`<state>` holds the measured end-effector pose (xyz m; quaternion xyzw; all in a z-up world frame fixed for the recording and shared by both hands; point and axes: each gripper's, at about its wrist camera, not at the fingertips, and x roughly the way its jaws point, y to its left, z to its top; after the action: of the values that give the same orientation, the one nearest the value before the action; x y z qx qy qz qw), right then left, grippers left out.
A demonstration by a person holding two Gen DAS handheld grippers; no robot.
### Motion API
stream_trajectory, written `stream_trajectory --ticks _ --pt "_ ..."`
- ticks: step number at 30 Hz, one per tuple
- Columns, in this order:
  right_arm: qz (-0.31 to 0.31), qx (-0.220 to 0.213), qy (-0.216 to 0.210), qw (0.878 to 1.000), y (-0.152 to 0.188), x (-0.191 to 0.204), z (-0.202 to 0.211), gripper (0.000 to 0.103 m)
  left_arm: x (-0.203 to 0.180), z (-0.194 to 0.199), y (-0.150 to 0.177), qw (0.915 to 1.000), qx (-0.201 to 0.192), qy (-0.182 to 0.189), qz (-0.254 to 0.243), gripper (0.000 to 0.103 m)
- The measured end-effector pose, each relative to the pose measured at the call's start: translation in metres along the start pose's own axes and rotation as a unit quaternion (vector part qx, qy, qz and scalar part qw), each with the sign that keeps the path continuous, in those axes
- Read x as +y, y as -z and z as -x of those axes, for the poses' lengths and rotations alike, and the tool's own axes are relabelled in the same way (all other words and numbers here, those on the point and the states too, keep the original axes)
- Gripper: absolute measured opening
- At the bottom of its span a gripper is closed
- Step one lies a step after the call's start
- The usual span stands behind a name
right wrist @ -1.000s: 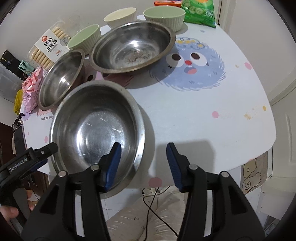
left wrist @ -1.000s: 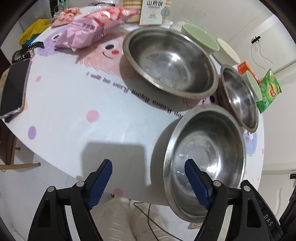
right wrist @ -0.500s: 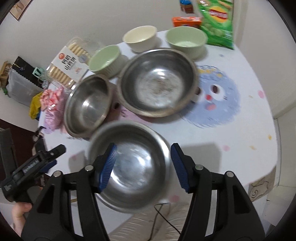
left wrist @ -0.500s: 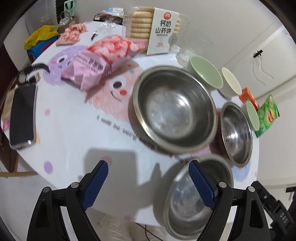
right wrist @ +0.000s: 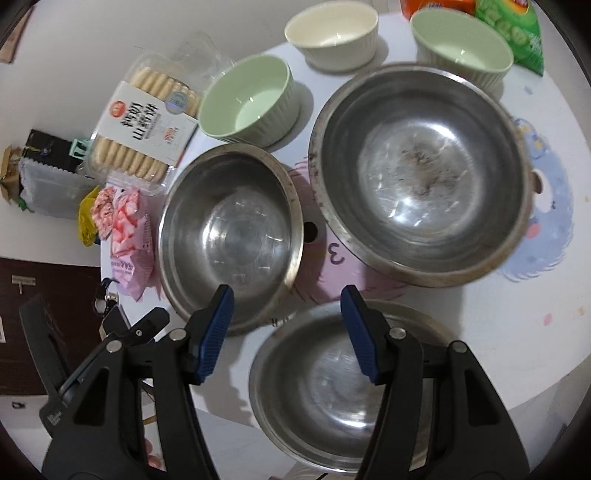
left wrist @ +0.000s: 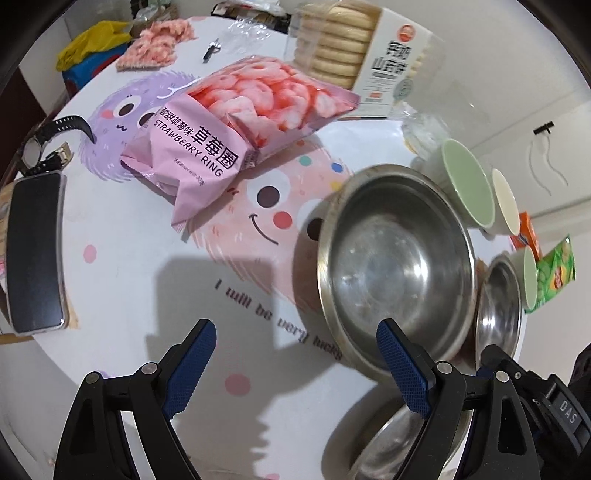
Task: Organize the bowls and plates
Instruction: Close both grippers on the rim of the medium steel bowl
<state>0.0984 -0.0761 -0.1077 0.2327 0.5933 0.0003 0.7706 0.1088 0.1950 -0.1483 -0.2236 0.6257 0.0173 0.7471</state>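
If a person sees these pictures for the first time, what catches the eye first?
Three steel bowls fill the right wrist view: the biggest bowl at right, a medium bowl left of it, a third bowl nearest. In the left wrist view, a pink snack bag lies on the cartoon tablecloth.

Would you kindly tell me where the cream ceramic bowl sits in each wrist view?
Left wrist: cream bowl at the right edge, seen side-on, behind a green bowl.
Right wrist: cream bowl top centre.
Shared landmark: biscuit pack.

Three steel bowls (right wrist: 421,173), two green bowls (right wrist: 247,99), one cream bowl (right wrist: 332,33), four snack packs (left wrist: 236,122).
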Motion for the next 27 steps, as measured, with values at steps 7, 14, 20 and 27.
stream_trajectory --ticks 7,14,20,27 --pt "-0.032 0.029 0.006 0.999 -0.014 -0.001 -0.028 0.061 -0.003 -0.021 -0.022 0.9999 0.016 -0.001 -0.004 0.091" --pt "-0.037 0.040 0.012 0.998 -0.022 -0.002 -0.047 0.059 -0.012 -0.036 -0.038 0.9997 0.017 -0.012 -0.016 0.085" --pt "-0.022 0.046 0.016 0.999 -0.028 0.003 -0.056 0.033 -0.019 -0.044 -0.045 0.9992 0.023 -0.020 -0.025 0.057" --pt "-0.017 0.045 0.026 0.998 -0.030 0.001 -0.059 0.025 -0.027 -0.051 -0.050 0.9986 0.019 -0.024 -0.043 0.027"
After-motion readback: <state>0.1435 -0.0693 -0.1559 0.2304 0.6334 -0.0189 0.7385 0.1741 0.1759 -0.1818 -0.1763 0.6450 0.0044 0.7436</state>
